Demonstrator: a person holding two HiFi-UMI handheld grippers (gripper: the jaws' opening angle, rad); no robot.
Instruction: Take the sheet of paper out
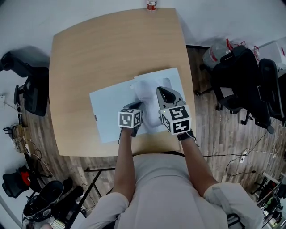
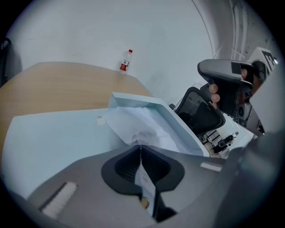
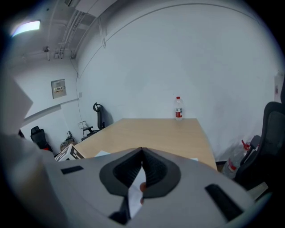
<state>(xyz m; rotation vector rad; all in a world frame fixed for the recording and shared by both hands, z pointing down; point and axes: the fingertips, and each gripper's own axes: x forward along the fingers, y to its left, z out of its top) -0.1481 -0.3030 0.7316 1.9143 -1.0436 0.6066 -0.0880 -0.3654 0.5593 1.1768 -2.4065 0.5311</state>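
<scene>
Wooden worktop (image 1: 98,49), with a pale blue folder (image 1: 105,116) lying toward its 5 o'clock.
Head view: the sheet of paper (image 1: 144,95) pokes from the folder's mouth, and a bottle (image 1: 152,5) stands at 12 o'clock. Left gripper view: the left hand-held gripper (image 2: 140,148) is clenched on the sheet's crumpled edge. Right gripper view: the right hand-held gripper (image 3: 142,152) pinches a pale edge, apparently the folder's cover.

Left gripper (image 2: 140,147) pinching the sheet of paper (image 2: 141,125)
The crumpled white paper pokes from an open pale blue folder (image 2: 53,133) on the table (image 2: 53,84).
</scene>
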